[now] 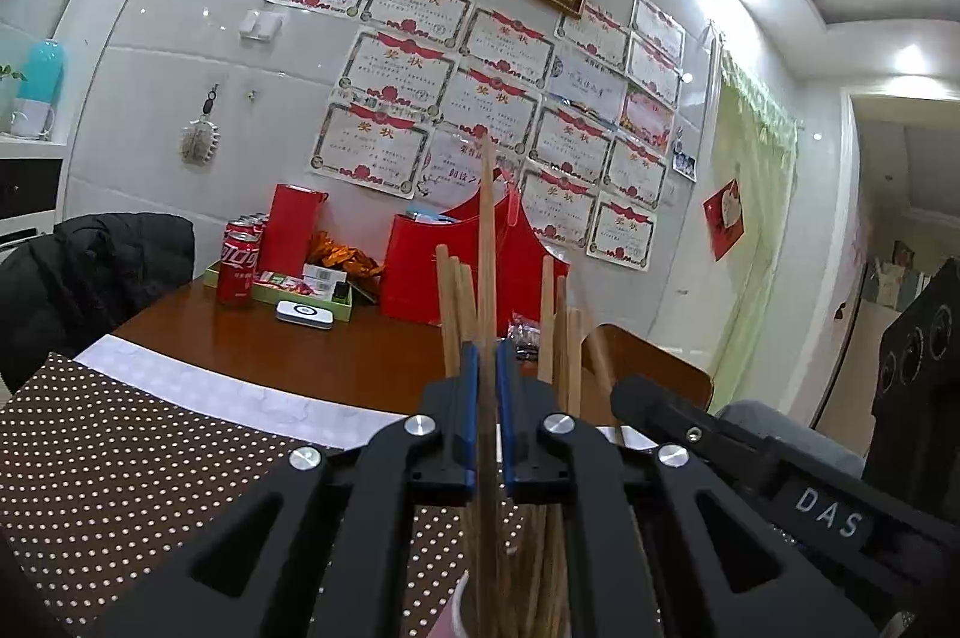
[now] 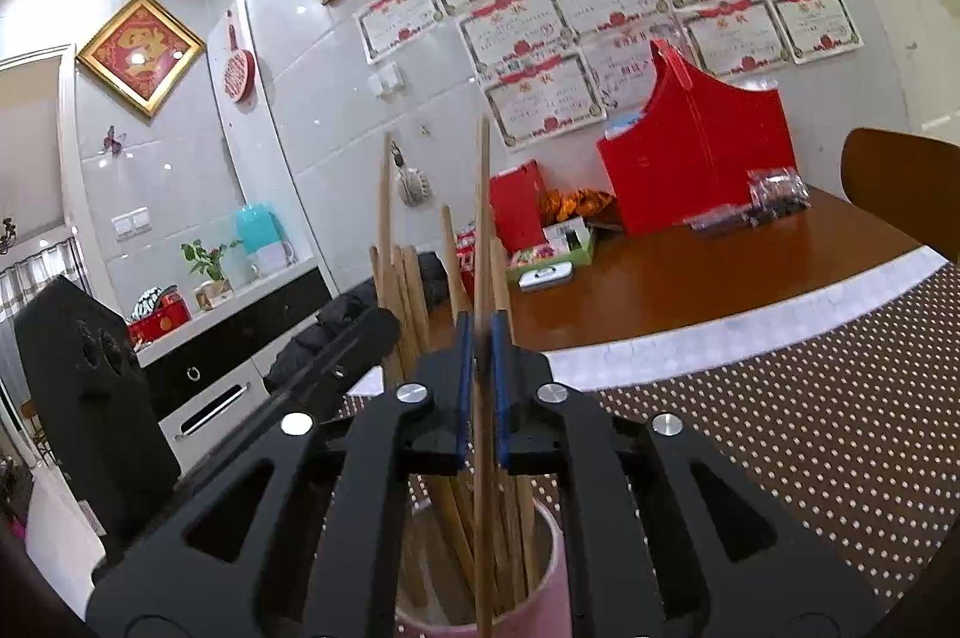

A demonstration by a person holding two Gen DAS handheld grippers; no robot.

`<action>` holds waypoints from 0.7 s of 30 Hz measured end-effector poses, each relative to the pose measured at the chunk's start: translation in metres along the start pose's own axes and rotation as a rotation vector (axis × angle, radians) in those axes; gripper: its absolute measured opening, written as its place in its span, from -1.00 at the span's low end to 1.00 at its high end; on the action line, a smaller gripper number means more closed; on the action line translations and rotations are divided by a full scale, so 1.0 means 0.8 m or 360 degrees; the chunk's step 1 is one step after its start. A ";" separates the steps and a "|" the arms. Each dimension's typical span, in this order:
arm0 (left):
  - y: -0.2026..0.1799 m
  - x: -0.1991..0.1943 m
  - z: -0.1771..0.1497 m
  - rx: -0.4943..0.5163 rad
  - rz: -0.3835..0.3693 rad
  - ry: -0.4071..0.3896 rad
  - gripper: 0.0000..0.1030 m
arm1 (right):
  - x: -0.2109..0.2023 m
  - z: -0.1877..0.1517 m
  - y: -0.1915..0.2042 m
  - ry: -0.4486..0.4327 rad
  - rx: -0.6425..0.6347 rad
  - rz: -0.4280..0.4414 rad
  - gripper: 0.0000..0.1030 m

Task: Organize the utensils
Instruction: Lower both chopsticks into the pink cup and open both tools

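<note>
My left gripper (image 1: 486,356) is shut on a wooden chopstick (image 1: 487,230) that stands upright between the blue pads. My right gripper (image 2: 480,332) is shut on another wooden chopstick (image 2: 482,194), also upright. Both chopsticks reach down into a pink cup (image 2: 555,566) directly below the grippers, which holds several more wooden chopsticks (image 2: 414,290). In the left wrist view only a sliver of the cup's rim (image 1: 457,608) shows, with other chopsticks (image 1: 555,326) standing beside the held one. The right gripper's black body (image 1: 750,464) shows close on the right; the left gripper's body (image 2: 336,362) shows on the left.
The cup stands on a brown polka-dot placemat (image 2: 810,428) over a wooden table (image 2: 690,278). At the table's back stand a red box (image 2: 702,158), cola cans (image 1: 237,272), a green tray (image 1: 336,305) and a white case (image 1: 304,314). A chair back (image 2: 906,182) stands right; a black jacket (image 1: 90,278) lies left.
</note>
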State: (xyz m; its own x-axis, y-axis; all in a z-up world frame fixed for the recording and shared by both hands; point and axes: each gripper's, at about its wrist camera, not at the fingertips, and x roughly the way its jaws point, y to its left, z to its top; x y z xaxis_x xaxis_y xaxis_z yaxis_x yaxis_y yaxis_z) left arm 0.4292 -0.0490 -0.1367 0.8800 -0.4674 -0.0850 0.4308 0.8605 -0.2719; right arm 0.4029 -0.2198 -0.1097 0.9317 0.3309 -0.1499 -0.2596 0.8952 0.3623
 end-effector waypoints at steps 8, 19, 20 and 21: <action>-0.004 -0.040 0.012 0.0012 0.0051 -0.0036 0.22 | -0.048 0.018 -0.007 -0.0090 0.0062 -0.0029 0.80; -0.019 -0.097 0.025 0.0048 0.0104 -0.0045 0.27 | -0.101 0.034 -0.022 -0.0050 0.0068 -0.0149 0.84; -0.020 -0.102 0.024 0.0049 0.0110 -0.0042 0.27 | -0.101 0.031 -0.027 0.0017 0.0058 -0.0183 0.84; -0.021 -0.108 0.024 0.0053 0.0123 -0.0030 0.31 | -0.101 0.028 -0.033 0.0059 0.0066 -0.0184 0.84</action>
State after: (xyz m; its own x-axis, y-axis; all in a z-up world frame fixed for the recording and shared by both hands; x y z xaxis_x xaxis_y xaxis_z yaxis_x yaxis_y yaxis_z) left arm 0.3501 -0.0192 -0.1067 0.9143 -0.3958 -0.0862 0.3677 0.9002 -0.2333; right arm 0.3399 -0.2766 -0.0868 0.9446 0.2377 -0.2262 -0.1397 0.9151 0.3782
